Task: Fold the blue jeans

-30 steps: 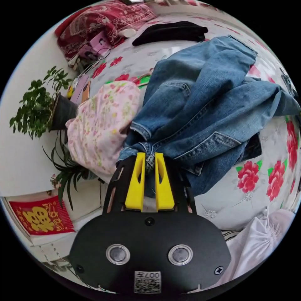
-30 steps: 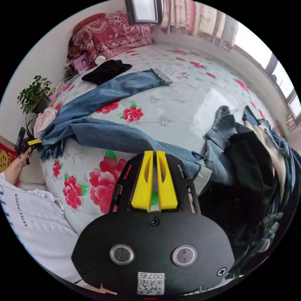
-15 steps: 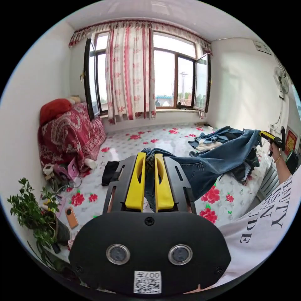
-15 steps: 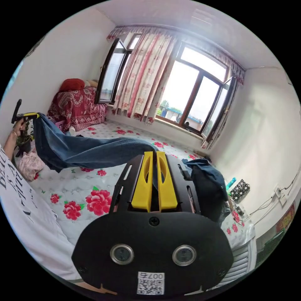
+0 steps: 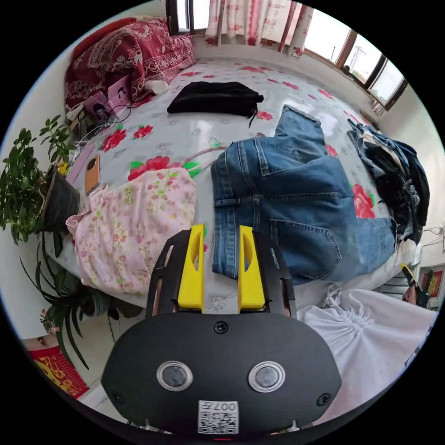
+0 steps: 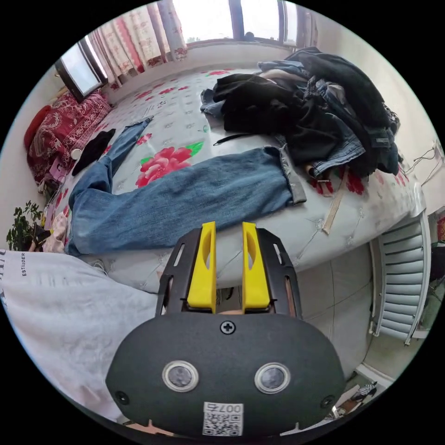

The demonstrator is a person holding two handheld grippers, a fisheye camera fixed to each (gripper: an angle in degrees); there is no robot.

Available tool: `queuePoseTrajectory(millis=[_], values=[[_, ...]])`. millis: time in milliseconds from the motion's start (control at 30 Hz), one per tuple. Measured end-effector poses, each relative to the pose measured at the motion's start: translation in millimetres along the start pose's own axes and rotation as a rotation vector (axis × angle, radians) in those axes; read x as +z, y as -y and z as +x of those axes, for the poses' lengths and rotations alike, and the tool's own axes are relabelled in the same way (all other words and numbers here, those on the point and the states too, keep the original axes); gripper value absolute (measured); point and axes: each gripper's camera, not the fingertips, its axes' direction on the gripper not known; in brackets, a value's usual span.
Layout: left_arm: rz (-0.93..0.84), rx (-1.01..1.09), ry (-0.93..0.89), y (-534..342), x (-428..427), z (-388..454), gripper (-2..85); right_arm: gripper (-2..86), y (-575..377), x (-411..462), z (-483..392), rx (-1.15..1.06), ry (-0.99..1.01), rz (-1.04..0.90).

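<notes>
Blue jeans (image 5: 287, 204) now lie spread flat along the bed's (image 6: 352, 208) near edge, no longer lifted in the air. Both the left hand-held gripper (image 5: 221, 259) and right hand-held gripper (image 6: 228, 259) have let go, jaws apart and empty. That probably leaves the jeans ready for a first fold.

Blue jeans (image 5: 296, 204) now flat on bed, apparently released; both jaws apart.

Blue jeans (image 5: 296, 204) spread flat on bed, back pockets up, legs apart, one along bed edge.
</notes>
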Motion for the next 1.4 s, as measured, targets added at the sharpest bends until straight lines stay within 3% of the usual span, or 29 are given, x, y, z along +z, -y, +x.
queuePoseTrajectory(millis=[233, 300, 400, 533, 733, 900, 1033, 1100, 1167, 1233, 1400], values=[[-0.195, -0.004, 0.062, 0, 80, 24, 11.8, 9.3, 32, 18, 76, 0.188, -0.009, 0.037], [-0.122, -0.040, 0.037, 2, 81, 23, 10.4, 9.3, 53, 36, 118, 0.306, 0.048, 0.042], [-0.159, -0.081, 0.027, 16, 87, 23, 8.1, 9.2, 80, 62, 162, 0.398, 0.085, 0.035], [-0.206, -0.083, 0.078, 35, 86, 33, 5.6, 8.9, 117, 98, 185, 0.342, 0.045, -0.039], [0.064, -0.295, -0.133, 36, 3, -8, 4.5, 4.7, 161, 145, 193, 0.231, 0.098, -0.220], [0.197, -0.296, -0.161, 9, -51, -32, 4.4, 2.5, 176, 47, 190, 0.091, 0.156, 0.063], [0.103, -0.439, 0.024, -40, -28, -49, 4.1, 3.3, 142, 31, 217, 0.210, 0.008, 0.063], [0.159, -0.417, 0.031, -57, -34, -41, 3.2, 4.1, 108, 14, 217, 0.283, 0.036, 0.167], [0.242, -0.296, -0.122, -56, -41, -19, 3.6, 4.9, 89, 2, 193, 0.233, 0.223, 0.299], [0.349, -0.142, -0.421, -33, -43, 24, 2.0, 5.7, 83, 6, 150, 0.162, 0.440, 0.375], [0.374, 0.167, -0.953, 41, -38, 122, -0.7, 8.0, 105, 40, -19, -0.151, 1.098, 0.279]])
